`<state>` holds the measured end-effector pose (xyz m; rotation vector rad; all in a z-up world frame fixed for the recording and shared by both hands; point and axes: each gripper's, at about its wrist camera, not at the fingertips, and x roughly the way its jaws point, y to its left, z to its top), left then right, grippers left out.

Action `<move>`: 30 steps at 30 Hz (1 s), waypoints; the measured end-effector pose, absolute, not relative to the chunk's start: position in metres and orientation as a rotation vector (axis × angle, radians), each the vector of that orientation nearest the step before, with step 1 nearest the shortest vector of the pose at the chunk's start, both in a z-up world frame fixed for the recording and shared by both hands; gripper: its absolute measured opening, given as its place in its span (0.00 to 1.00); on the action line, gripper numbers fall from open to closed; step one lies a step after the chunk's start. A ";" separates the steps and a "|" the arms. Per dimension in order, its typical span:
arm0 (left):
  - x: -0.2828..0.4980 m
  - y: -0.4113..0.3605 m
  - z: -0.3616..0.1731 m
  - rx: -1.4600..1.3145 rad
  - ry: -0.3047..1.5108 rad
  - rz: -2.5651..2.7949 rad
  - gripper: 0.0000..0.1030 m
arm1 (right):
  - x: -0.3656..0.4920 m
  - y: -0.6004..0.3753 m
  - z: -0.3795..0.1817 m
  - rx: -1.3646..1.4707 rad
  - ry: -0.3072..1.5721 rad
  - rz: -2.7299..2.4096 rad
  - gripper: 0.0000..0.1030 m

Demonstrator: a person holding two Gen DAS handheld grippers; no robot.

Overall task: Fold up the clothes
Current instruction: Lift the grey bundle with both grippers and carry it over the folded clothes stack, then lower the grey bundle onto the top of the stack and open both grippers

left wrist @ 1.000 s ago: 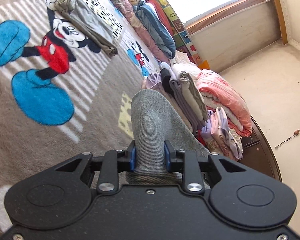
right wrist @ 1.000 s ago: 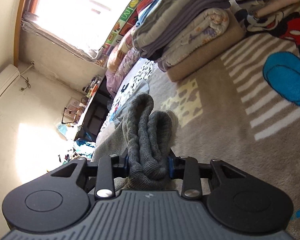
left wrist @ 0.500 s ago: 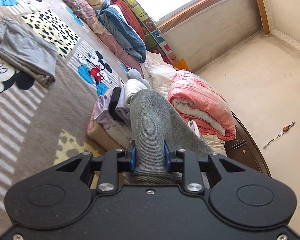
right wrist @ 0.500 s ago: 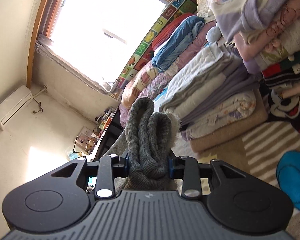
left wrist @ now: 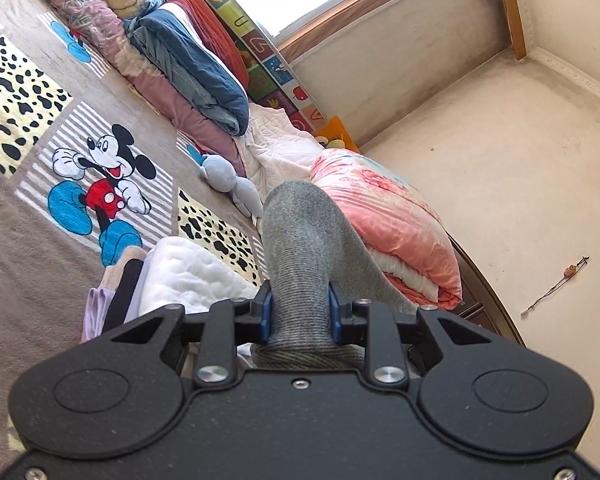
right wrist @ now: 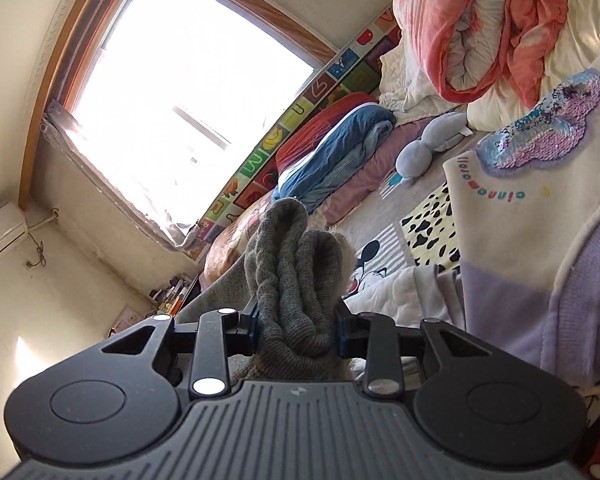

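Observation:
A grey knitted garment [left wrist: 300,240] is pinched between the blue pads of my left gripper [left wrist: 299,312], which is shut on a smooth fold of it. My right gripper [right wrist: 298,320] is shut on a bunched, doubled edge of the same grey garment [right wrist: 296,264]. The cloth hangs lifted above the bed with the cartoon-mouse blanket [left wrist: 60,240]. Just below and ahead of the left gripper lies a stack of folded clothes [left wrist: 180,276] topped by a white quilted piece. In the right wrist view a cream and lilac folded garment [right wrist: 532,240] fills the right side.
A pink and white rolled quilt [left wrist: 388,220] lies at the bed's end. A blue folded duvet [left wrist: 196,68], pillows and a grey plush toy [left wrist: 228,180] line the window side. A bright window [right wrist: 180,92], an air conditioner [right wrist: 0,232] and bare floor [left wrist: 520,160] surround the bed.
Both grippers have risen and swept across the bed with the grey garment held. The clothes stack and pink quilt are now closer; the window fills more of the right wrist view.

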<state>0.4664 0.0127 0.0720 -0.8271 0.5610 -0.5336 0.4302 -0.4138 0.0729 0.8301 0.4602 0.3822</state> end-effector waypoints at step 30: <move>0.474 -0.083 -0.007 0.095 0.403 -0.365 0.42 | 0.468 -0.315 0.012 0.085 0.526 0.208 0.58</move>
